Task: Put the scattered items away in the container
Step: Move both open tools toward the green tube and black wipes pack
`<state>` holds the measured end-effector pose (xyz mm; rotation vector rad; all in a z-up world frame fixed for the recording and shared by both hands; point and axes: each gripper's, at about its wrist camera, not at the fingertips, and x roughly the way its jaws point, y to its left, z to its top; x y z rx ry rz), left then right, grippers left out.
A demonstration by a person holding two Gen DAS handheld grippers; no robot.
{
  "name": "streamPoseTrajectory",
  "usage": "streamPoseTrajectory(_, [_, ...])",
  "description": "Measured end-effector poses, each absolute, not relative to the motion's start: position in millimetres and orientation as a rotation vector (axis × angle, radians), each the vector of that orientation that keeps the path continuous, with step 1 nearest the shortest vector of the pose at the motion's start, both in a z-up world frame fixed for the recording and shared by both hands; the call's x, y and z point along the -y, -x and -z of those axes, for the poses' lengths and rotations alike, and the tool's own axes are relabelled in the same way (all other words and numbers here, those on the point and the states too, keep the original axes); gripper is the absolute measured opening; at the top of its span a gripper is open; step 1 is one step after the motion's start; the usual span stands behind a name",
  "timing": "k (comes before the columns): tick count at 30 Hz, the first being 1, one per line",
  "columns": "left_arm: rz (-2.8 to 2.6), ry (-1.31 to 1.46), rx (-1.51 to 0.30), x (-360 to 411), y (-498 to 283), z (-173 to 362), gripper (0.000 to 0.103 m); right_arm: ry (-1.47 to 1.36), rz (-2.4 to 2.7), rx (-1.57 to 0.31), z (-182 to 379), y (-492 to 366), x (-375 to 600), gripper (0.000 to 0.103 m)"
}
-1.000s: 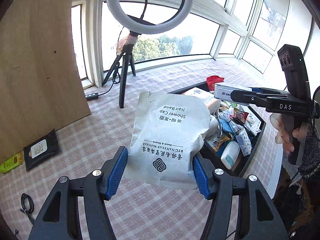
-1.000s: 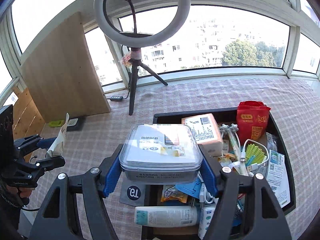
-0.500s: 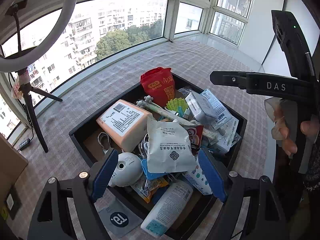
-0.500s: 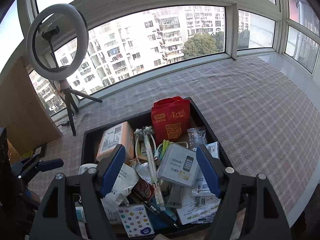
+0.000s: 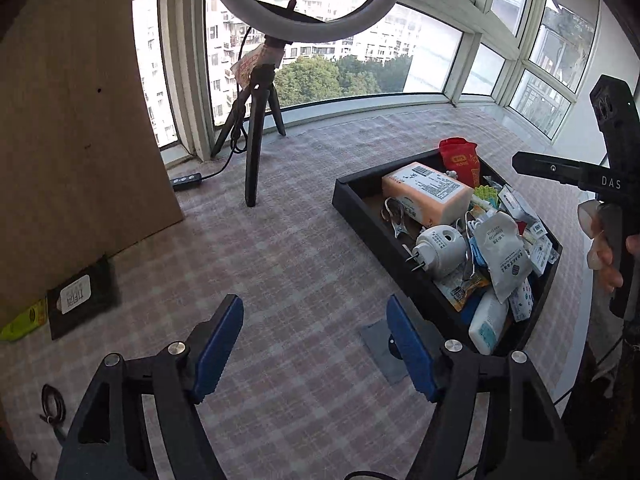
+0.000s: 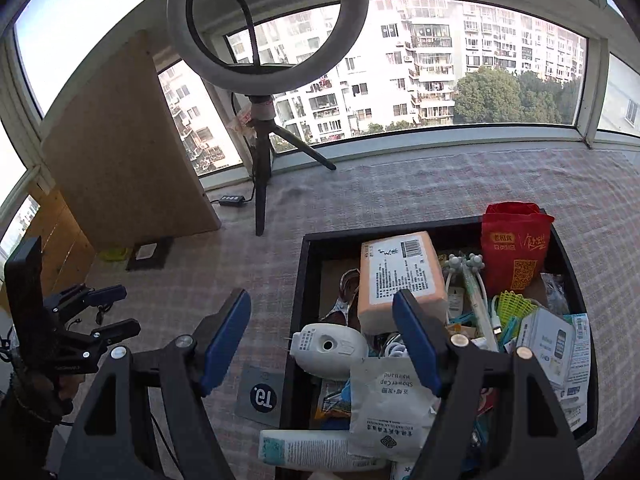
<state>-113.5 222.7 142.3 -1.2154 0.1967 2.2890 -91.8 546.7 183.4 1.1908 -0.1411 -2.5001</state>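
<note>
Checked tablecloth (image 5: 304, 264), black tray (image 6: 298, 320) crammed with shower-cap packet (image 6: 390, 408), orange pack (image 6: 400, 276), red pouch (image 6: 514, 248), both grippers' fingers wide, empty

One black tray (image 6: 298, 300), one shower cap packet (image 6: 390, 404), one orange box (image 6: 400, 276), one red pouch (image 6: 514, 248), one white plug-in unit (image 6: 328, 350), one lotion tube (image 6: 304, 450), two open grippers (image 5: 316, 344) (image 6: 324, 338), one ring light (image 6: 264, 28), one black wipes pack (image 5: 80, 296) at nine o'clock.

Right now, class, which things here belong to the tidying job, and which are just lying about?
Job:
black tray
black wipes pack
green packet
left gripper
right gripper

Lying about:
ring light tripod
wooden board
grey sticker
</note>
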Motion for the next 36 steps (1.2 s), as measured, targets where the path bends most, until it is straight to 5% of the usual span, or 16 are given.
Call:
streamPoseTrajectory(4, [-2.417,1.314,-0.079,-132,127,-126,0.067,-1.195,2.358,0.063,-164,105,-461,0.072])
streamPoseTrajectory(6, [-2.479,1.376,0.003,-86,137,-118,0.058,-1.195,2.288,0.015,-157,110,-415,0.072])
streamPoseTrajectory(9, [-2.572,1.464,0.080,-20,152,-107,0.033,-1.189,2.225,-0.035,-146,118,-351,0.071])
streamPoseTrajectory(10, [-2.605,1.491,0.081,0,157,-103,0.015,-1.188,2.196,-0.029,-143,122,-331,0.063])
streamPoseTrajectory(11, [-2.632,1.516,0.081,18,163,-100,0.000,-1.197,2.159,-0.020,-140,127,-311,0.041])
streamPoseTrajectory(13, [-2.689,1.548,0.103,57,174,-94,0.000,-1.226,2.083,-0.024,-131,137,-273,0.014])
streamPoseTrajectory(23, [-2.750,1.693,0.058,164,213,-56,0.000,-1.274,1.898,-0.171,-89,139,-149,0.014])
streamPoseTrajectory(33, [-2.849,1.649,0.287,205,285,-44,0.000,-1.390,2.050,-0.017,-69,202,-163,0.015])
streamPoseTrajectory(36, [-2.844,1.665,0.380,219,301,-34,0.000,-1.418,2.068,0.011,-60,211,-173,0.023])
